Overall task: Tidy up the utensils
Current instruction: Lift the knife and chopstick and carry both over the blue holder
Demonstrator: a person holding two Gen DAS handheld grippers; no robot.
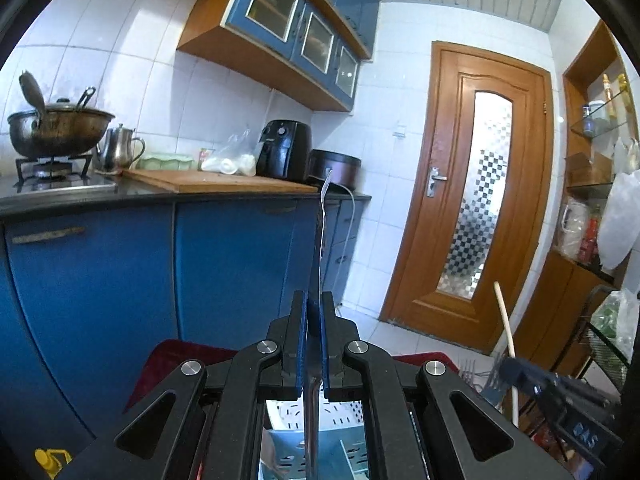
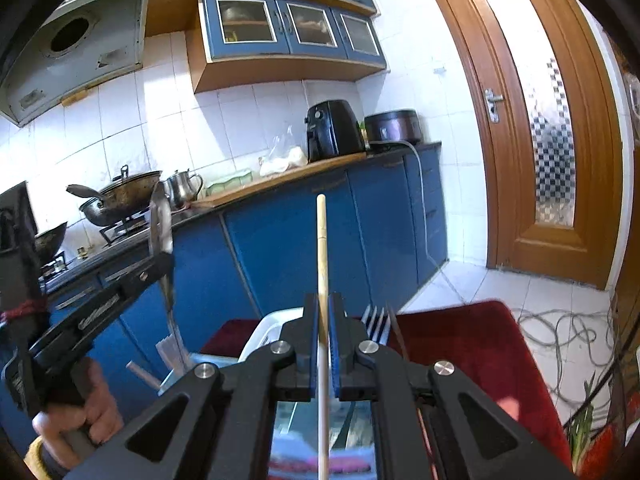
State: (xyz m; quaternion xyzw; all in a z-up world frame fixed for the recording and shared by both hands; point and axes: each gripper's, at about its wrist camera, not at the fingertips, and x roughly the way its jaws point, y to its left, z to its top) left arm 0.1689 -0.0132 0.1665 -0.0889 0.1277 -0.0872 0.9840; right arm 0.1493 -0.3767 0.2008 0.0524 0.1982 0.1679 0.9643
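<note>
My left gripper [image 1: 314,300] is shut on a metal spoon [image 1: 321,240] seen edge-on, its end pointing up; the right wrist view shows the same spoon [image 2: 160,224] upright in that gripper [image 2: 162,258]. My right gripper [image 2: 324,302] is shut on a pale wooden chopstick [image 2: 321,240] that stands upright; it also shows in the left wrist view [image 1: 505,320]. Both grippers hover over a white and light-blue slotted utensil basket [image 1: 344,416] on a dark red cloth [image 2: 472,344]. Several forks [image 2: 377,324] stand tines-up in the basket.
A blue kitchen cabinet run [image 1: 120,272] with a dark counter carries a wok on a stove [image 1: 56,128], a kettle [image 1: 118,150], a wooden board [image 1: 216,182] and an air fryer [image 1: 282,150]. A wooden door [image 1: 472,200] is on the right. Cables [image 2: 560,332] lie on the floor.
</note>
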